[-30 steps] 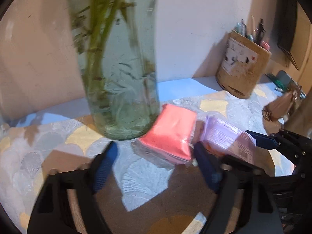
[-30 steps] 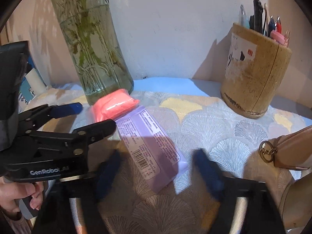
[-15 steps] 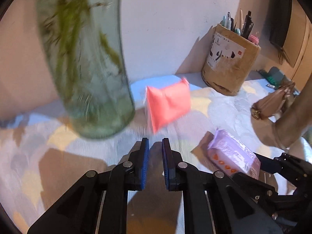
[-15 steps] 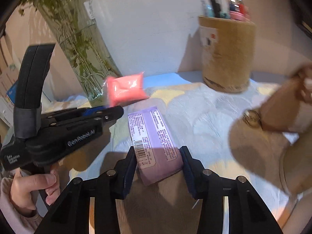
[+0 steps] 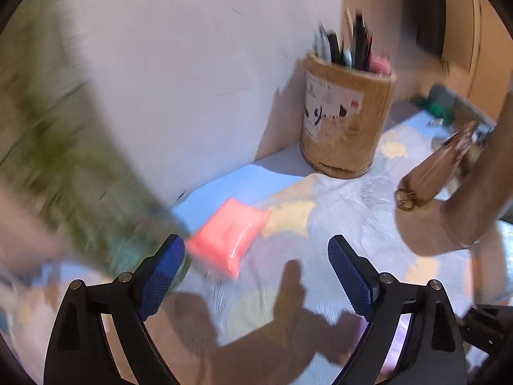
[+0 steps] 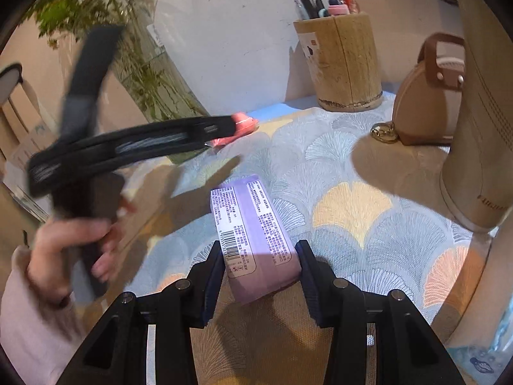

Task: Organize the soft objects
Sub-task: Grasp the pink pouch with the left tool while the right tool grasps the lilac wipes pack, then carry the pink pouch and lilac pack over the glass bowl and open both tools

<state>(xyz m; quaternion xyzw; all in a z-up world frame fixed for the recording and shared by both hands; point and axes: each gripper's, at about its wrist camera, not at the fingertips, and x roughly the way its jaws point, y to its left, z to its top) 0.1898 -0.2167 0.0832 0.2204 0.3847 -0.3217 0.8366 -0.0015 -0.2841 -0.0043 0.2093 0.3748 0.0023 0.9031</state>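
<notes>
A pink soft packet (image 5: 228,235) lies on the patterned tablecloth beside the glass vase; it also shows small in the right wrist view (image 6: 239,128). My left gripper (image 5: 256,250) is open and empty, just short of the packet. My right gripper (image 6: 261,256) is shut on a purple tissue pack (image 6: 251,234), whose far end points away over the cloth. The left gripper (image 6: 205,130) also shows in the right wrist view, blurred, held in a hand.
A glass vase with green stems (image 5: 73,173) stands at the left by the wall. A wooden pen holder (image 5: 346,122) stands at the back. A tan handbag (image 6: 426,96) and a tall beige container (image 6: 481,112) are at the right.
My left gripper has opened and swung; the pink packet has dropped from the air onto the cloth by the vase. My right gripper stays shut on the purple pack.
</notes>
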